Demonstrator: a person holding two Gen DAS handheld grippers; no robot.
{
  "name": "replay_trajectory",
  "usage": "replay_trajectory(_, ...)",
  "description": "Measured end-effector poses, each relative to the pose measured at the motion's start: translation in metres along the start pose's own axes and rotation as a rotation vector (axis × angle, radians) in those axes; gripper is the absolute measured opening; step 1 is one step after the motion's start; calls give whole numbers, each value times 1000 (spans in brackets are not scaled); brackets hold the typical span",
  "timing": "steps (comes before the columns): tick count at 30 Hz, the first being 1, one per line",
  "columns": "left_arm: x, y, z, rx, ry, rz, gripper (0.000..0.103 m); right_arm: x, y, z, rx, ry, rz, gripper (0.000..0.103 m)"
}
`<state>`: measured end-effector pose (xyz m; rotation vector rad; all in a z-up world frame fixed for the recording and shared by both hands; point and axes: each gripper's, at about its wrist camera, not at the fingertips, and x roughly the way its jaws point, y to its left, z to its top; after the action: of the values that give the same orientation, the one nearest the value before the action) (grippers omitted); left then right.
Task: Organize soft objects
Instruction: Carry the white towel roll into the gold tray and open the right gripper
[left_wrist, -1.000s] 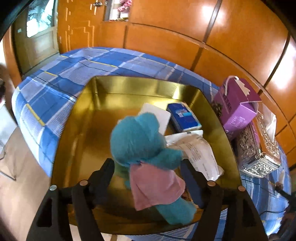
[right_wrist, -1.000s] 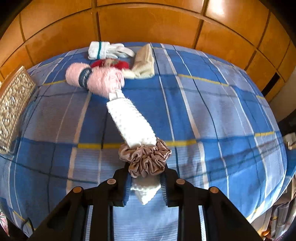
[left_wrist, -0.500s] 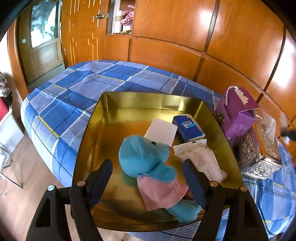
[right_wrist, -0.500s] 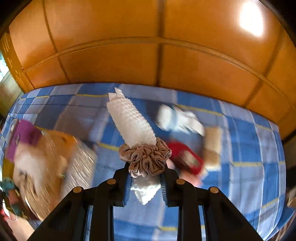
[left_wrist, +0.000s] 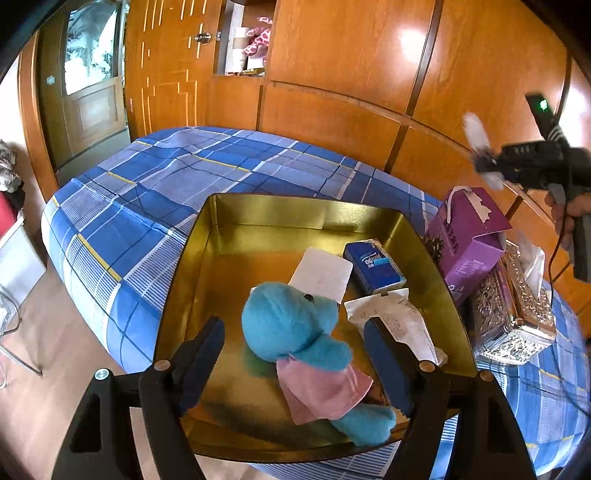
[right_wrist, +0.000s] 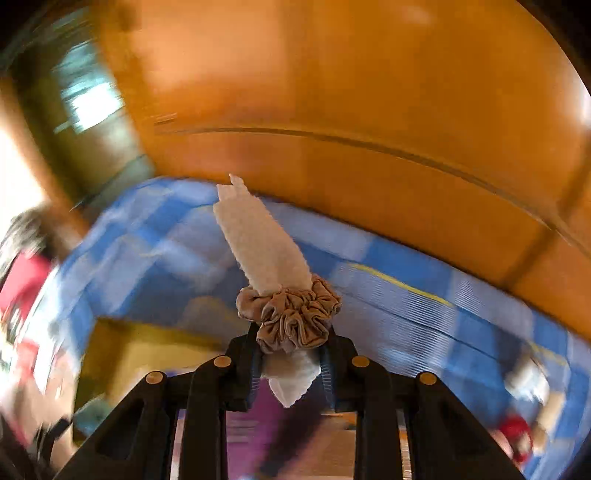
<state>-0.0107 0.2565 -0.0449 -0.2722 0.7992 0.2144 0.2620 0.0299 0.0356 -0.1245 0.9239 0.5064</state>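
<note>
A blue plush toy in a pink skirt lies in the gold tin box on the blue plaid bed. My left gripper is open and empty, its fingers on either side of the toy, drawn back above the box. My right gripper is shut on a white rolled cloth bound by a beige scrunchie, held in the air. It also shows in the left wrist view, high at the right above the purple carton. The right wrist view is motion-blurred.
In the box lie a white card, a blue tissue pack and a white packet. A purple carton and a silver tissue box stand right of it. Wooden panels lie behind; floor lies left.
My left gripper has let go of the plush toy and drawn back and up from the box. My right gripper has swung left with the scrunchie-bound cloth, away from the other soft items.
</note>
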Motion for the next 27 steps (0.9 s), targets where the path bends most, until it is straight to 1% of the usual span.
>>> replay_trajectory(1,-1,1,0,-3,-3,2,78,0,25,-5,-81,18,44,26)
replay_trajectory(2,-1,2,1,-6,-7,4,78,1,44,-11,-143,42,69,26)
replay_trajectory(3,-1,3,1,-9,-8,6,78,2,54,-17,-179,60,88,26)
replay_trajectory(5,-1,5,1,-15,-10,10,78,2,81,-39,-260,122,144,26)
replay_trajectory(6,-1,6,1,-17,-10,12,78,4,89,-49,-284,153,152,26)
replay_trajectory(7,0,6,1,-18,-8,15,78,7,100,-65,-309,209,173,26)
replay_trajectory(9,0,6,0,-20,-5,15,78,12,111,-91,-340,283,198,26)
replay_trajectory(11,0,5,0,-14,-11,19,78,20,114,-118,-346,352,204,26)
replay_trajectory(13,0,3,-1,-9,-16,23,78,27,116,-136,-322,396,223,26)
replay_trajectory(14,0,3,-1,-7,-18,25,78,31,118,-142,-309,399,223,26)
replay_trajectory(17,0,0,-3,2,-19,27,78,44,121,-147,-245,362,243,26)
replay_trajectory(19,0,-1,-3,6,-23,33,78,53,127,-147,-227,329,209,27)
replay_trajectory(20,0,-1,-3,8,-26,37,79,60,131,-146,-206,313,187,28)
replay_trajectory(22,-1,0,-3,8,-28,49,82,69,137,-140,-163,282,171,31)
replay_trajectory(23,-1,0,-3,6,-28,51,83,74,138,-138,-133,262,180,34)
replay_trajectory(24,-1,2,-3,2,-28,54,84,77,137,-137,-110,263,196,39)
replay_trajectory(27,0,4,-3,-4,-26,68,85,80,138,-138,-66,269,216,42)
